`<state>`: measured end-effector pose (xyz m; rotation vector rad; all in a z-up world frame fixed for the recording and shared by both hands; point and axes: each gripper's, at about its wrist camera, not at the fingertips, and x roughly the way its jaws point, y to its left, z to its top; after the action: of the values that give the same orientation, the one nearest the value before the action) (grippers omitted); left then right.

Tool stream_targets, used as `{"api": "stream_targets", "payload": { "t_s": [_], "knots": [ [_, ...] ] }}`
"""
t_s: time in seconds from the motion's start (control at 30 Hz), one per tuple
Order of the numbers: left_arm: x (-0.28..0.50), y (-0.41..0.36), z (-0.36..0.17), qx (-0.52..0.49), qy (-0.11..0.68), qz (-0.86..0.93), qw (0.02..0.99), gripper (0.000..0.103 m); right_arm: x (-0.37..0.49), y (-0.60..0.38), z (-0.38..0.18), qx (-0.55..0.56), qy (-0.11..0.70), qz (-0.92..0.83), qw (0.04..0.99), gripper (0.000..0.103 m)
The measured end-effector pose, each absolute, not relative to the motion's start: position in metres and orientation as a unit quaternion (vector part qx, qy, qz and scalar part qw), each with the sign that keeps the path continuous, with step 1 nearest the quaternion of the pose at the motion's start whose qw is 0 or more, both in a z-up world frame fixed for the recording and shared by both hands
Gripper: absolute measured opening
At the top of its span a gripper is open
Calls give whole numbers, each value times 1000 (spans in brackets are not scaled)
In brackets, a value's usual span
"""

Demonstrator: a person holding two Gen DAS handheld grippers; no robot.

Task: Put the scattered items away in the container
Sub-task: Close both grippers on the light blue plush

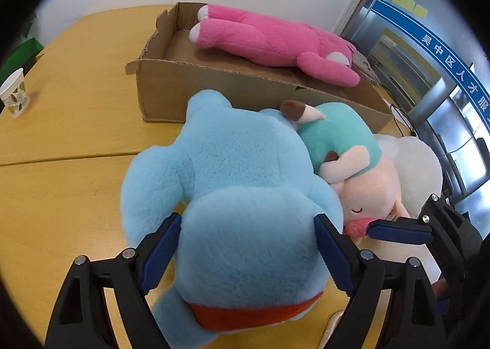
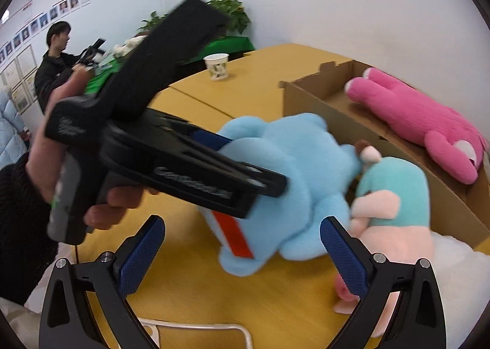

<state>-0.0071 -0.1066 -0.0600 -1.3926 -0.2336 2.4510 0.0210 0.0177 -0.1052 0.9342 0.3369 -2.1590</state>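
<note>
My left gripper (image 1: 246, 252) is shut on a light blue plush toy (image 1: 232, 195) with a red-orange band, just in front of the cardboard box (image 1: 214, 85). In the right wrist view the blue plush (image 2: 294, 183) shows with the left gripper (image 2: 232, 165) clamped on it. A pink plush (image 1: 275, 42) lies in the box, also in the right wrist view (image 2: 422, 122). A pig plush in a teal hood (image 1: 352, 159) lies beside the blue one on the table. My right gripper (image 2: 242, 254) is open and empty, its right finger close to the pig plush (image 2: 395, 214).
A paper cup (image 1: 15, 94) stands on the wooden table (image 1: 61, 195) at the far left, also in the right wrist view (image 2: 216, 66). A white cushion (image 1: 413, 171) lies by the pig plush. A person (image 2: 55, 61) stands in the background beside a green-covered table.
</note>
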Motion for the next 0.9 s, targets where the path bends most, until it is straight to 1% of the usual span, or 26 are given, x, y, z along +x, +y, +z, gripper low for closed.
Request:
{"api": "stream_targets", "payload": {
  "t_s": [0.07, 0.17, 0.23, 0.33, 0.4, 0.43, 0.57, 0.6, 0.67, 0.77, 0.9],
  "knots": [
    [-10, -108, -64, -497, -91, 849, 159, 87, 21, 10, -111, 354, 141, -849, 367, 103],
    [-8, -106, -64, -499, -81, 848, 161, 87, 21, 3, -126, 338, 177, -860, 339, 103],
    [-9, -106, -65, -500, -81, 846, 163, 86, 16, 2, -135, 342, 179, -861, 331, 103],
    [-11, -107, -65, -503, -88, 844, 165, 83, 10, 0, -144, 349, 162, -859, 337, 102],
    [-11, -107, -65, -508, -88, 841, 166, 78, 8, -4, -151, 341, 171, -865, 325, 102],
    [-9, -108, -65, -509, -87, 841, 165, 77, 8, -7, -155, 337, 182, -868, 317, 96],
    [-4, -107, -63, -504, -92, 842, 166, 68, 8, -5, -157, 341, 171, -868, 318, 88],
    [-3, -106, -61, -503, -93, 843, 167, 65, 9, -5, -157, 341, 170, -868, 318, 86],
    [2, -104, -55, -497, -91, 846, 169, 61, 13, -2, -154, 334, 171, -871, 319, 78],
    [12, -101, -44, -488, -86, 852, 169, 58, 23, 6, -146, 317, 160, -875, 329, 73],
    [25, -98, -15, -462, -78, 868, 164, 58, 36, 13, -129, 300, 153, -881, 333, 73]
  ]
}}
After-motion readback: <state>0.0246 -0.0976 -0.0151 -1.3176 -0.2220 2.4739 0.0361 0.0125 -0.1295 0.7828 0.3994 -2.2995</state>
